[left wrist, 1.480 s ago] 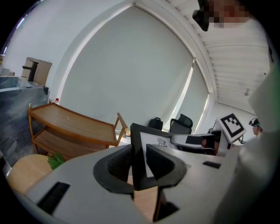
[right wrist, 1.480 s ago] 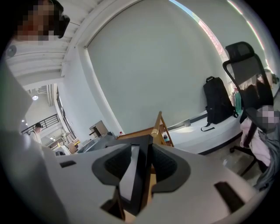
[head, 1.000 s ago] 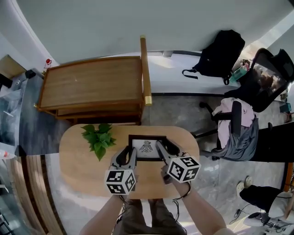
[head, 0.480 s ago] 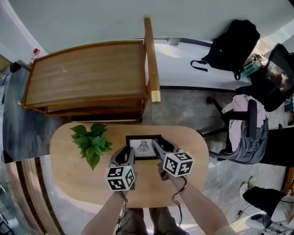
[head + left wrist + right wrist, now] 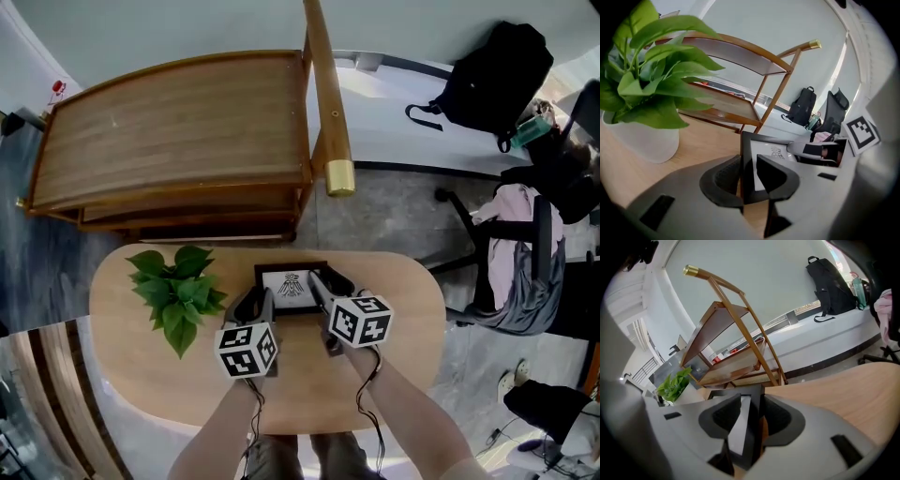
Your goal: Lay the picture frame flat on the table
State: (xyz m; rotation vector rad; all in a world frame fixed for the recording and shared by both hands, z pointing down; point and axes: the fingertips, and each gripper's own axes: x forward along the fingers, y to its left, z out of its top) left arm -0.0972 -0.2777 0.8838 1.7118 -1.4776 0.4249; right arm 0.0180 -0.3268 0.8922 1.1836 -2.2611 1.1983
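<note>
The picture frame, black with a white print, sits near the far edge of the oval wooden table, its face tilted up toward the head view. My left gripper is shut on its left edge; in the left gripper view that black edge stands between the two pads. My right gripper is shut on the right edge, and in the right gripper view the frame runs between the jaws. Whether the frame's bottom touches the table is hidden by the grippers.
A potted green plant stands on the table just left of the left gripper. Beyond the table is a wooden shelf cart with a brass-tipped post. An office chair with clothes and a black backpack are to the right.
Both grippers keep their hold on the frame's sides. The head view has shifted, so the table and frame now sit slightly left and higher; the frame's pose looks much the same.
</note>
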